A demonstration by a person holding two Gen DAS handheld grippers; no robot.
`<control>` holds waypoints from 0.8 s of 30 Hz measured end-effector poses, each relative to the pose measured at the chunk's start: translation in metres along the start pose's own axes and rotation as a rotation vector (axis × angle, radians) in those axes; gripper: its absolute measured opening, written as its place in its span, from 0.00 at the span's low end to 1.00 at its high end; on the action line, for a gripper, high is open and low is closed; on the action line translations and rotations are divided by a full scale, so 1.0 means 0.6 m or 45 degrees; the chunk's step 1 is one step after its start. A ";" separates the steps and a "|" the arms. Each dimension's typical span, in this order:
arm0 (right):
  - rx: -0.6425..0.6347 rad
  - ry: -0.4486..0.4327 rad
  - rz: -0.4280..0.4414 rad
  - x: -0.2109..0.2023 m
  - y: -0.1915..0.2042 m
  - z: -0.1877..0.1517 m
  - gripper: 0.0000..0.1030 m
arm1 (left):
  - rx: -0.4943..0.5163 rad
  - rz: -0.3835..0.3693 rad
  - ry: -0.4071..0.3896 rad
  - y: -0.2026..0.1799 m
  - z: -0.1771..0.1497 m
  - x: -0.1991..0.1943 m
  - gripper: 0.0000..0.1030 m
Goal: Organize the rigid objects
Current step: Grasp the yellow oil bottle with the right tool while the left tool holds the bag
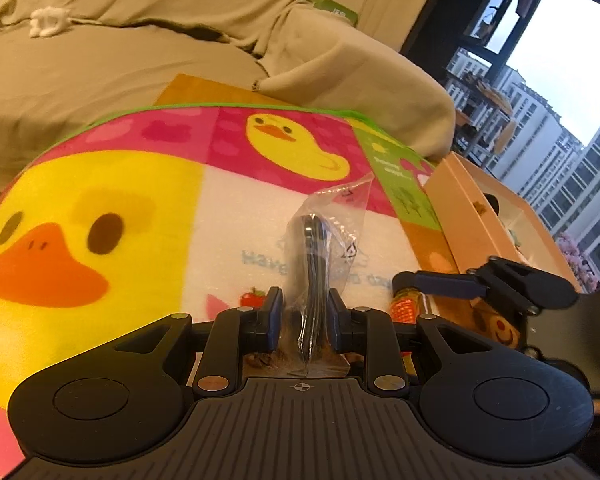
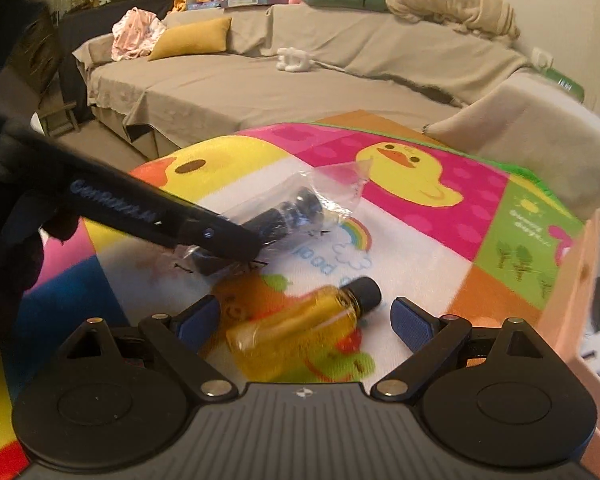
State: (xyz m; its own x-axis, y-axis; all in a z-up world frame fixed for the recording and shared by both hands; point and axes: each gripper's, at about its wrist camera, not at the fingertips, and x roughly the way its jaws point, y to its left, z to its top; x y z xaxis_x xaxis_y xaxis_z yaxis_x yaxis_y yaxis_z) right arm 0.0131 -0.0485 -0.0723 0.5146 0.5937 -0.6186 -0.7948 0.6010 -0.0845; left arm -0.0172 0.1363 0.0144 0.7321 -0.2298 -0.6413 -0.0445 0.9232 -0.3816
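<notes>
My left gripper (image 1: pixel 304 312) is shut on a clear plastic bag holding a black part (image 1: pixel 316 248), held above the duck-print mat (image 1: pixel 100 184). In the right wrist view the same bag (image 2: pixel 296 208) shows pinched by the left gripper's fingers (image 2: pixel 220 236). My right gripper (image 2: pixel 304 320) is open, its jaws wide on either side of a small yellow bottle with a black cap (image 2: pixel 300 328) lying on the mat (image 2: pixel 420 240). The right gripper's fingers (image 1: pixel 436 282) and the bottle (image 1: pixel 406 304) also show at the right of the left wrist view.
An open peach cardboard box (image 1: pixel 476 216) stands at the mat's right edge; its wall (image 2: pixel 576 280) is close to my right gripper. A beige-covered sofa (image 2: pixel 260 80) runs behind the mat, with a white object (image 2: pixel 294 59) on it.
</notes>
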 end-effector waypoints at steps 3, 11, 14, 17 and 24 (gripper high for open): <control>0.055 0.017 0.066 0.014 -0.014 0.008 0.90 | -0.011 -0.017 -0.002 0.008 -0.001 -0.003 0.26; 0.049 0.029 0.073 0.001 -0.016 -0.002 0.91 | -0.028 -0.034 -0.013 0.012 -0.005 -0.004 0.26; 0.040 0.032 0.103 -0.020 -0.003 -0.018 0.91 | -0.039 -0.043 -0.016 0.016 -0.004 -0.004 0.26; 0.030 0.033 0.182 -0.033 0.019 -0.023 0.91 | -0.053 -0.048 -0.021 0.017 -0.004 -0.003 0.26; -0.120 -0.020 0.150 -0.038 0.060 -0.024 0.91 | -0.059 -0.056 -0.023 0.021 -0.005 -0.005 0.26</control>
State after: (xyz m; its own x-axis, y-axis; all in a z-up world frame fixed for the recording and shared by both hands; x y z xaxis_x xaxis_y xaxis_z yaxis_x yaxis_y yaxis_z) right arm -0.0317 -0.0482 -0.0724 0.4201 0.6661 -0.6162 -0.8763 0.4741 -0.0849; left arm -0.0216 0.1476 0.0095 0.7460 -0.2642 -0.6113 -0.0428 0.8970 -0.4399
